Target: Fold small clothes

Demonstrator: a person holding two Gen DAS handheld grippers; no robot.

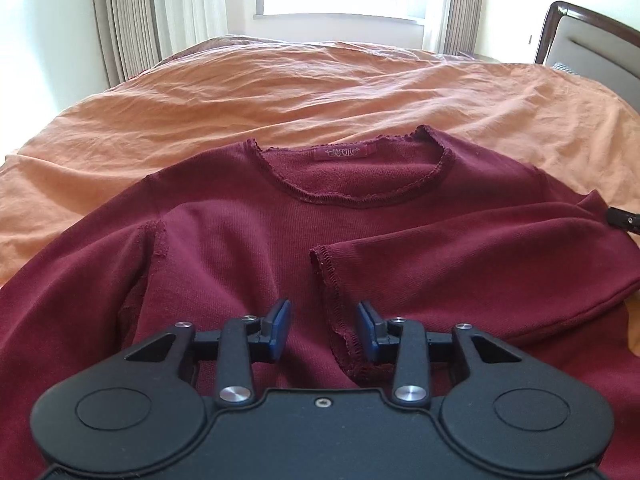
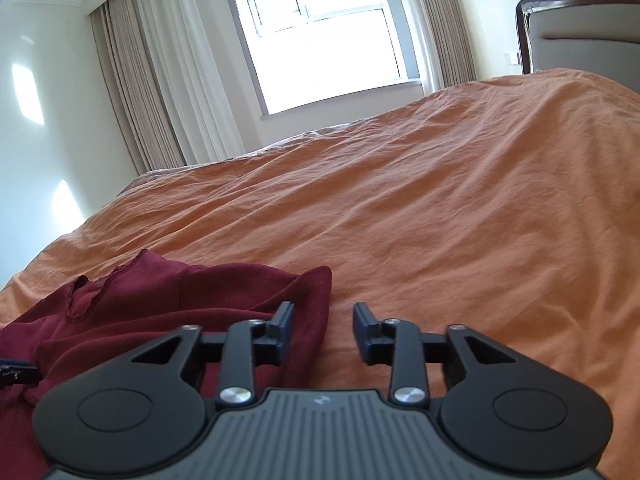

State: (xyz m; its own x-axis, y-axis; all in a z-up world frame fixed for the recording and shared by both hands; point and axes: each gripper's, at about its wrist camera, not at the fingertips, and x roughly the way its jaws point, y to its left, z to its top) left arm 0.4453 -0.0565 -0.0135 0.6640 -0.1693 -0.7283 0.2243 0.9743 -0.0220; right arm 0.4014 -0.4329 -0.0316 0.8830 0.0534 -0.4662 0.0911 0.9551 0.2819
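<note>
A dark red long-sleeved top [image 1: 248, 240] lies front up on the orange bedspread [image 1: 280, 92], neckline away from me. Its right sleeve [image 1: 460, 264] is folded across the chest, cuff near the middle. My left gripper [image 1: 324, 328] is open and empty just above the chest, its right finger beside the sleeve cuff. My right gripper [image 2: 323, 330] is open and empty over the top's right shoulder edge [image 2: 312, 304]; its left finger is above the fabric, its right above bare bedspread [image 2: 440, 220]. The right gripper's tip also shows in the left wrist view [image 1: 624, 220].
A headboard [image 1: 592, 40] stands at the right end of the bed. A window [image 2: 328, 36] with beige curtains [image 2: 152, 80] is behind the bed. The bedspread stretches wide beyond the top.
</note>
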